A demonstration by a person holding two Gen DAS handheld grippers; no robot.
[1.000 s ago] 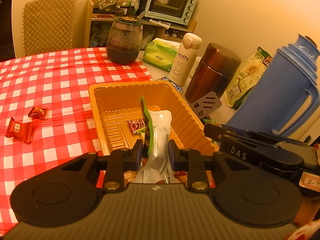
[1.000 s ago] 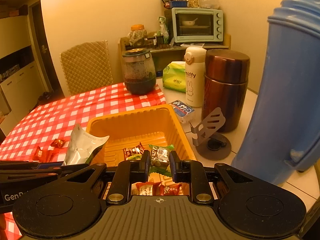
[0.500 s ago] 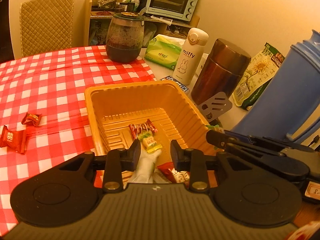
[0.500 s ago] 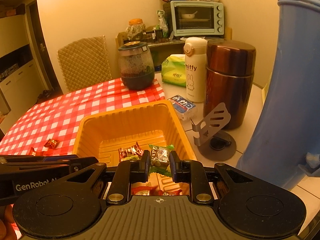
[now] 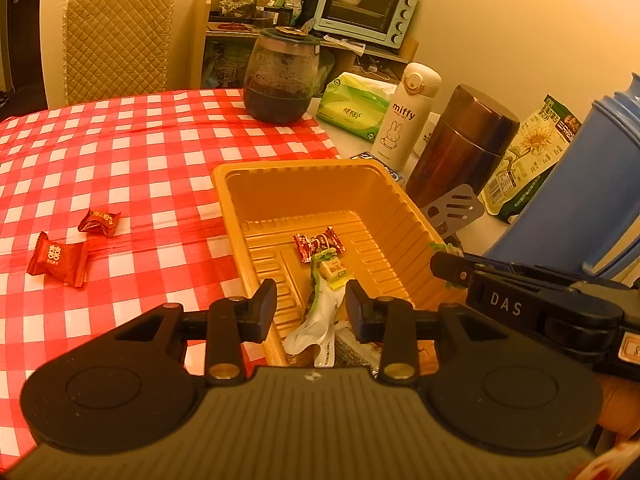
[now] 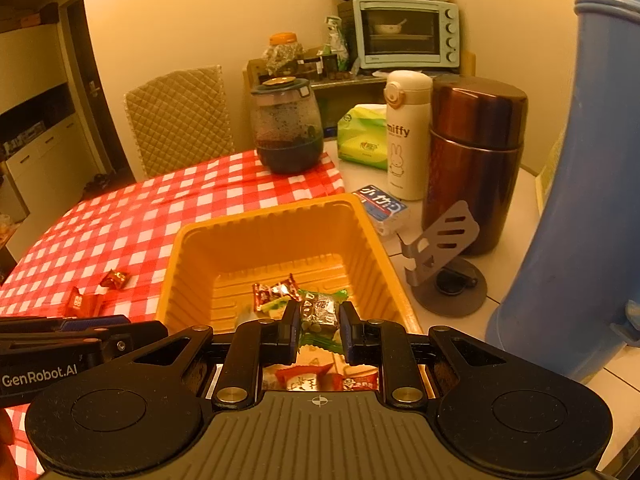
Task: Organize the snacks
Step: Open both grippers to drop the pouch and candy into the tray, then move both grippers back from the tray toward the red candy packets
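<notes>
Over the orange tray (image 5: 224, 178) on the checked tabletop (image 5: 152, 168), the left tool (image 5: 311, 305) has just been opening, its jaws apart and clear of the crumpled white packet (image 5: 320, 316) lying between them in the tray. Beside it, the right tool (image 6: 319, 325) is clenched on a green-edged wrapped snack (image 6: 320, 310) above the tray. Two red-wrapped candies (image 5: 60, 258) lie on the tabletop, well left of the tray.
</notes>
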